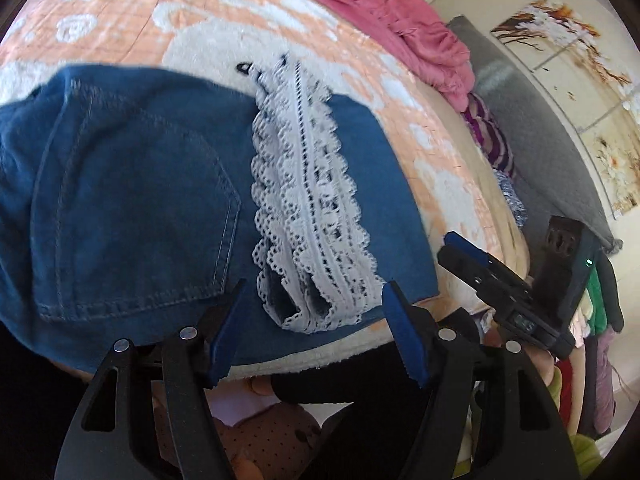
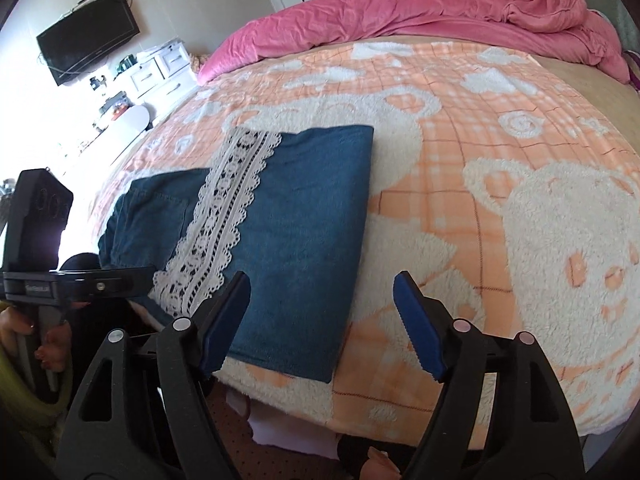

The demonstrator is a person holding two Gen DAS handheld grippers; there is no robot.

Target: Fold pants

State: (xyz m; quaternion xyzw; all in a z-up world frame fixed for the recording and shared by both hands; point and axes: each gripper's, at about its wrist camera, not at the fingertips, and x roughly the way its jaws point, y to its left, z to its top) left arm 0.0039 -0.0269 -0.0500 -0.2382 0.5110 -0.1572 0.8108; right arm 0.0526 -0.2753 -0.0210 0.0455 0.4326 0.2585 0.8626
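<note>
Blue denim pants (image 2: 304, 216) lie folded into a rectangle on the bed, with a white lace strip (image 2: 228, 204) running across them. In the left wrist view the pants (image 1: 132, 200) fill the left and middle, back pocket up, with the lace strip (image 1: 308, 216) over them. My left gripper (image 1: 316, 332) is open and empty, just off the near edge of the pants. My right gripper (image 2: 324, 328) is open and empty, at the pants' near right corner. The right gripper also shows in the left wrist view (image 1: 504, 280), and the left gripper's body shows at the left of the right wrist view.
The pants rest on an orange and white bear-pattern blanket (image 2: 500, 152) over the bed. A crumpled pink duvet (image 2: 440, 12) lies along the far side. A grey headboard (image 1: 532, 128) and a pile of clothes (image 1: 592, 340) are to the right. A TV (image 2: 88, 36) hangs on the wall.
</note>
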